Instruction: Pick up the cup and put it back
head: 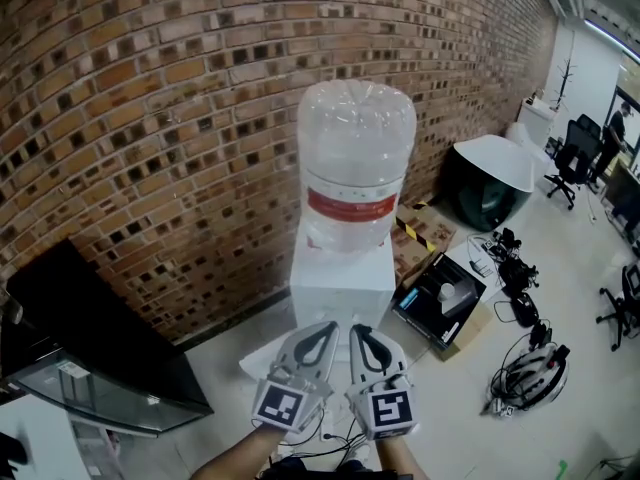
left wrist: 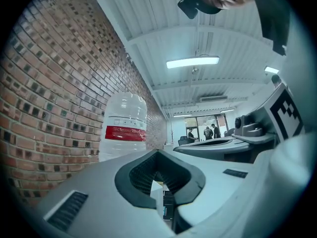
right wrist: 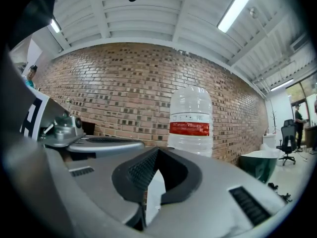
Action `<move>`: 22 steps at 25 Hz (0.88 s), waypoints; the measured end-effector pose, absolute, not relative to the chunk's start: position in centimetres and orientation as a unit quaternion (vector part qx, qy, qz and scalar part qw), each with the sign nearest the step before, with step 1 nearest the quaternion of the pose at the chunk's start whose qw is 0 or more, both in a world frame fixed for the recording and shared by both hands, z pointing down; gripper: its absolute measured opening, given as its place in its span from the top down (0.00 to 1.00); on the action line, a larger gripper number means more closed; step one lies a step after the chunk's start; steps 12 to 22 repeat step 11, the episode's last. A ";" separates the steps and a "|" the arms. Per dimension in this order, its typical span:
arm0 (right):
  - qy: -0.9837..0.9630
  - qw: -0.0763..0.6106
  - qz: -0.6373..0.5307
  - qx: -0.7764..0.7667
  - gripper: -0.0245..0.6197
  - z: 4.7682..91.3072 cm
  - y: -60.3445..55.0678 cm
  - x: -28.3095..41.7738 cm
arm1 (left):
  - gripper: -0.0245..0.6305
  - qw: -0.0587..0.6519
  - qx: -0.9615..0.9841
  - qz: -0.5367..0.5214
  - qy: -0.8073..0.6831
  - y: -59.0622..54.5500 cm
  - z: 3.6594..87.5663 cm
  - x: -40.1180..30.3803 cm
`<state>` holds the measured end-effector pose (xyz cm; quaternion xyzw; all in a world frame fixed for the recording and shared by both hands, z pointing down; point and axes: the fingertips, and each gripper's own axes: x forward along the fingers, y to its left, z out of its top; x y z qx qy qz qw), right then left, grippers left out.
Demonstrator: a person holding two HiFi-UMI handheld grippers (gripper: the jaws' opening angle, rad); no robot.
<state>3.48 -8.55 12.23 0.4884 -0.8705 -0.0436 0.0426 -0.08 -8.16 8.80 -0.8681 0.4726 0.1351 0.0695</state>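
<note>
No cup shows in any view. A white water dispenser (head: 340, 290) stands against the brick wall and carries a large clear bottle (head: 355, 158) with a red label. The bottle (left wrist: 124, 128) rises beyond the jaws in the left gripper view, and the same bottle (right wrist: 190, 125) in the right gripper view. My left gripper (head: 325, 328) and right gripper (head: 357, 329) hang side by side just in front of the dispenser's lower body, pointing at it. Both are shut with nothing between the jaws. The left gripper's (left wrist: 158, 153) tips meet, and so do the right gripper's (right wrist: 157, 150).
A black cabinet with a glass front (head: 90, 353) stands at the left. To the right of the dispenser lie an open box (head: 440, 303), a dark green tub (head: 488, 183), cables and a helmet (head: 530, 373) on the floor. Office chairs (head: 575, 158) stand farther right.
</note>
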 end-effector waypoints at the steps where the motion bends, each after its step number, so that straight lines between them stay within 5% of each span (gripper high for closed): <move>1: -0.870 0.043 -0.045 0.489 0.96 12.2 -8.6 3.5 | 0.96 0.069 -0.869 0.136 0.472 -8.2 8.7 0.0; 22: -0.869 0.035 -0.045 0.492 0.96 11.9 -8.8 3.4 | 0.96 0.077 -0.872 0.136 0.463 -8.5 8.6 0.3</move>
